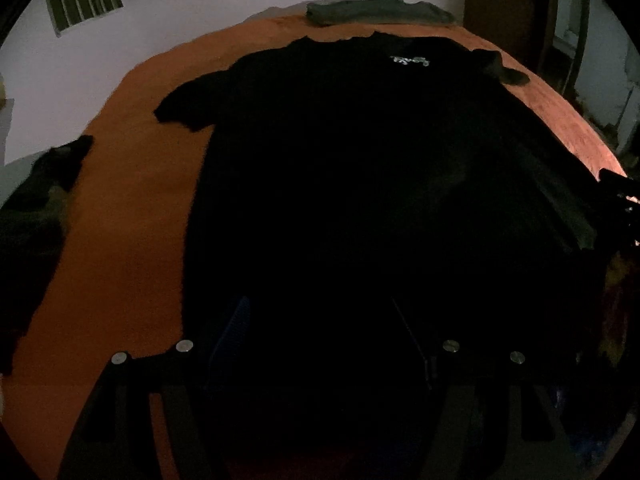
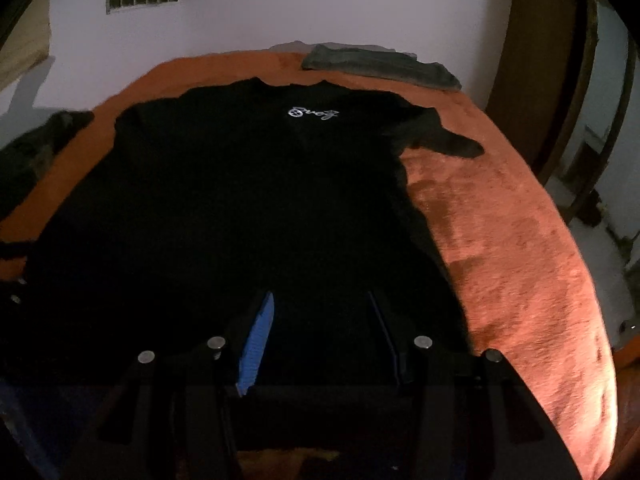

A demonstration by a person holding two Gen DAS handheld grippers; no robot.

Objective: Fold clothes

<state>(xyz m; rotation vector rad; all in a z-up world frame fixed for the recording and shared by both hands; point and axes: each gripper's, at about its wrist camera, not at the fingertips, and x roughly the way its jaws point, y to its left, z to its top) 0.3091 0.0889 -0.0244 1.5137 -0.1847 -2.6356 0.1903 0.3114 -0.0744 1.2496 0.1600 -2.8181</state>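
Note:
A black T-shirt (image 1: 360,160) (image 2: 240,200) with a small white chest logo (image 2: 314,113) lies spread flat, front up, on an orange blanket (image 1: 132,240) (image 2: 520,260). Its collar points away from me and both sleeves are laid out. My left gripper (image 1: 320,320) hovers over the hem end, its fingers wide apart and open; the view is very dark there. My right gripper (image 2: 320,320) is also open over the hem area, its blue-padded left finger (image 2: 256,340) plain against the black cloth. I see nothing pinched by either gripper.
A folded grey-green garment (image 1: 376,10) (image 2: 376,66) lies at the far edge of the bed. A dark heap of clothes (image 1: 36,208) (image 2: 36,148) sits at the left edge. A white wall stands behind, a brown door frame (image 2: 540,60) to the right.

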